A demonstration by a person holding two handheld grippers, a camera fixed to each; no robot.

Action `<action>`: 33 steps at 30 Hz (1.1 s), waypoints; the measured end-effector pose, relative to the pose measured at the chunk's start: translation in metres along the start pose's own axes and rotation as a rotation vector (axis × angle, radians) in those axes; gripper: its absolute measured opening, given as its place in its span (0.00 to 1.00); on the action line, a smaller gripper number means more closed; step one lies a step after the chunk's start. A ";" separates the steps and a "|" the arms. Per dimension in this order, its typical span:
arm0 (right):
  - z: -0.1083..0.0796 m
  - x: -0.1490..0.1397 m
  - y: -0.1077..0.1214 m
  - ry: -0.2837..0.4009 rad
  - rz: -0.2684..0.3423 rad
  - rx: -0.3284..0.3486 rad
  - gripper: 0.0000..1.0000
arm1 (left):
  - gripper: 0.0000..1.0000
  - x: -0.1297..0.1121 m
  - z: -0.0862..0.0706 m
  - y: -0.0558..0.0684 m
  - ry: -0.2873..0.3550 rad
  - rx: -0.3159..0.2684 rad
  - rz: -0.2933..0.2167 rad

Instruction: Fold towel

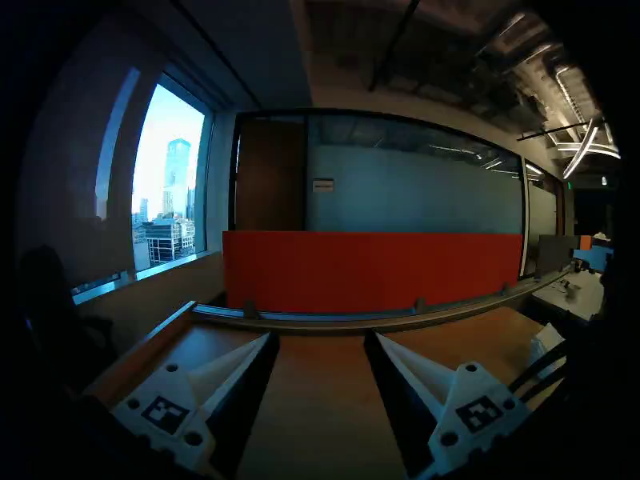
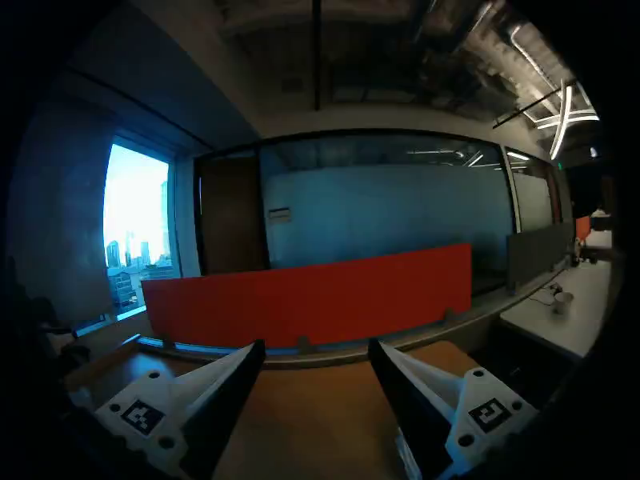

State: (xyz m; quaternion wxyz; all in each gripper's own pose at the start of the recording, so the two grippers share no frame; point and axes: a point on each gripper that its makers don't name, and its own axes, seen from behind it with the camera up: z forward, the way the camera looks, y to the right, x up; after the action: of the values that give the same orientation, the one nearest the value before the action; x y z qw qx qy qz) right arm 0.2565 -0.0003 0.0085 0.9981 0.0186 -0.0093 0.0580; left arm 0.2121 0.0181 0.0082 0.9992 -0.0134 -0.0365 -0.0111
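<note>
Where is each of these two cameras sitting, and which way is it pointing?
Left gripper view: rides on the left gripper, looking level over a wooden desk at a red divider; its two open fingers show below.
Right gripper view: rides on the right gripper, facing the same way; its open fingers show below.
Shared: desk, divider, window, glass wall.

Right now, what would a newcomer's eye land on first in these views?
The red divider along the far edge of the desk stands out most, then the bright window on the left, with city towers outside. Close up, the left gripper and right gripper both hang open over the wood.
</note>
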 end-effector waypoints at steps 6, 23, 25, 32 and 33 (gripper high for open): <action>0.001 0.003 -0.009 0.003 -0.015 0.006 0.99 | 0.77 0.003 -0.001 -0.003 0.012 0.005 0.011; -0.006 -0.006 -0.032 -0.009 -0.047 0.009 0.99 | 0.78 -0.024 -0.001 -0.005 0.024 0.010 0.059; -0.007 -0.008 -0.035 -0.004 -0.045 0.012 0.99 | 0.78 -0.028 -0.002 -0.006 0.033 0.011 0.062; -0.011 -0.028 -0.045 -0.017 -0.054 0.023 0.99 | 0.77 -0.049 -0.004 -0.007 0.059 0.002 0.047; -0.011 -0.031 -0.047 -0.019 -0.057 0.024 0.99 | 0.77 -0.054 -0.004 -0.007 0.063 0.000 0.045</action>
State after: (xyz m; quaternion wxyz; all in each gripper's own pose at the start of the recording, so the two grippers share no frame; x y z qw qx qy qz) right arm 0.2314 -0.0497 -0.0045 0.9989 0.0312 -0.0177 0.0296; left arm 0.1589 0.0120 0.0003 0.9998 -0.0138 -0.0049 0.0110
